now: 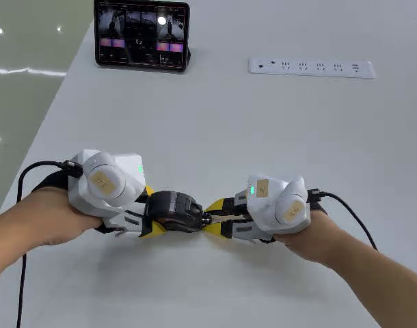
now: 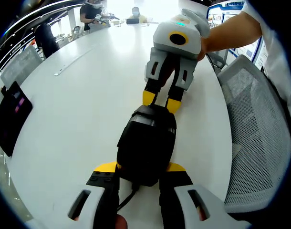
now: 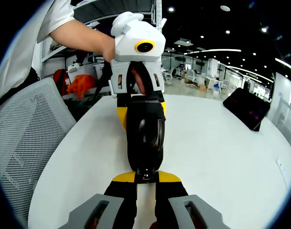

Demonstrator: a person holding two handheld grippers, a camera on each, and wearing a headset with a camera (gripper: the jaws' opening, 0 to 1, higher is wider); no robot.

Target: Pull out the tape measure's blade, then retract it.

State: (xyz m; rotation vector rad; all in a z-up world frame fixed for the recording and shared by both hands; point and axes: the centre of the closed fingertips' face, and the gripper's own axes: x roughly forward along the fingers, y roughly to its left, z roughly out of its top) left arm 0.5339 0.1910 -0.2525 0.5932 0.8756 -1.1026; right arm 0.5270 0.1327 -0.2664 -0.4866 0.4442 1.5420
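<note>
The white bench (image 1: 229, 123) carried a tablet (image 1: 141, 34), propped upright near its far edge with the screen lit. To the right of it, well apart, a white power strip (image 1: 311, 67) lay flat. A black cable (image 1: 20, 232) trailed over the near left part.

Bare desk (image 1: 215, 123) lies open beyond the left tongs (image 1: 152, 210) and right tongs (image 1: 212, 217), with a propped tablet (image 1: 141, 34) and a power strip (image 1: 311, 67) well apart at the far side and a mesh chair (image 2: 260, 138) beside its edge.

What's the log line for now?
left hand-held gripper: shut on tape measure | right hand-held gripper: shut on blade tip
</note>
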